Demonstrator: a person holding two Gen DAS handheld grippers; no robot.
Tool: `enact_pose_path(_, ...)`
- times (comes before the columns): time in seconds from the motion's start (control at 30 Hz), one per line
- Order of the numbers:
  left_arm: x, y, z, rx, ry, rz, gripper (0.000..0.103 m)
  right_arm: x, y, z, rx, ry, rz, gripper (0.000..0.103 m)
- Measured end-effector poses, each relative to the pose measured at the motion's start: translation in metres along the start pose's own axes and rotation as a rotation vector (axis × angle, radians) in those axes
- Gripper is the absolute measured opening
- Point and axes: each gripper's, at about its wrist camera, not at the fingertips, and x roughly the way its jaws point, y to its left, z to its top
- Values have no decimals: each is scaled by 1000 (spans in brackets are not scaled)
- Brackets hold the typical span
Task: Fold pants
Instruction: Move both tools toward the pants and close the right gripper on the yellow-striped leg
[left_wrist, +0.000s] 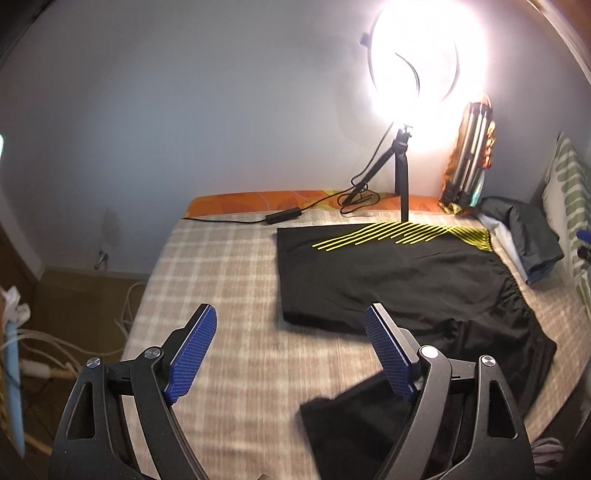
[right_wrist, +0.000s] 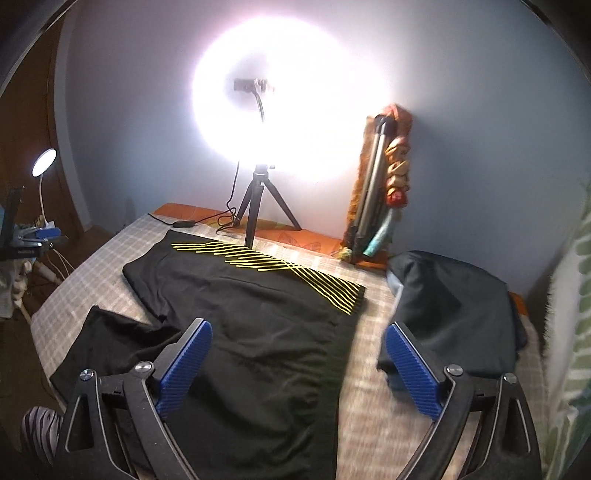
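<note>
Only right view shows desk lamp (right_wrist: 44, 161) beyond pants (right_wrist: 243, 314).

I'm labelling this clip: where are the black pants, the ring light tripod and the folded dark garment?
black pants (right_wrist: 258, 332): right wrist view, middle of the spread fabric.
ring light tripod (right_wrist: 253, 218): right wrist view, front leg.
folded dark garment (right_wrist: 454, 310): right wrist view, top surface.

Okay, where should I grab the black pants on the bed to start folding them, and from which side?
Probably the loose near leg of the black pants: it lies splayed away from the leg with yellow stripes. Bring the open left gripper down onto its hem corner from the left bed edge; the open right gripper could take the waistband from the right.
</note>
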Motion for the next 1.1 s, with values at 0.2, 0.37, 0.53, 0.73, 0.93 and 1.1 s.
enact_pose_path(0.2, 44, -11, 24, 49, 36, -14, 83, 67, -24, 27, 18, 74, 26, 84)
enact_pose_path(0.37, 86, -14, 41, 28, 80, -51, 83, 124, -32, 43, -15, 126, 71, 81)
enact_pose_path(0.53, 134, -21, 45, 32, 139, -65, 83, 188, -31, 53, -67, 198, 119, 78)
enact_pose_path(0.73, 181, -29, 50, 44, 188, -64, 83, 250, -19, 55, -181, 254, 131, 80)
enact_pose_path(0.93, 213, -32, 49, 16, 237, -73, 83, 295, -19, 52, -230, 315, 142, 82)
enact_pose_path(1.1, 234, -23, 43, -77, 311, -100, 84, 318, -22, 47, -249, 359, 150, 76)
